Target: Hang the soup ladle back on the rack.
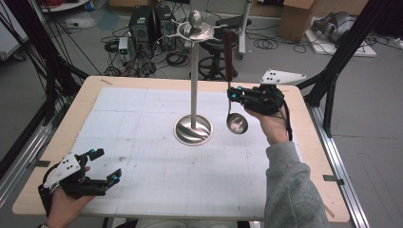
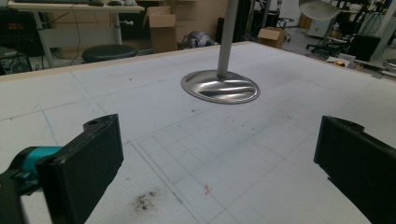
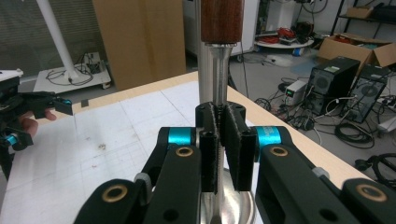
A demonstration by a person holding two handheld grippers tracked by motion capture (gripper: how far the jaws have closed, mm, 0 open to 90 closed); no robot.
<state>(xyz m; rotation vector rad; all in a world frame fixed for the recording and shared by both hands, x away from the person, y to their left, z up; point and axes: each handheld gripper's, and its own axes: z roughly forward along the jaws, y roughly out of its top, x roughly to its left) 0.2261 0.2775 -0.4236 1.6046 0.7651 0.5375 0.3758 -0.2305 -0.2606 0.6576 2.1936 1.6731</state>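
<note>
Right hand-held gripper [image 1: 234,96] pinched my ladle [image 1: 236,122] upright beside the hanging stand [image 1: 193,128], still unhooked; left hand-held gripper [image 1: 107,167] waited spread, empty.

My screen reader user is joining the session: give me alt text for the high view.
The right gripper is shut on the shaft of a wood-handled ladle, held upright beside a steel utensil stand on a white-covered table. The left gripper rests open near the table's front left corner.
</note>
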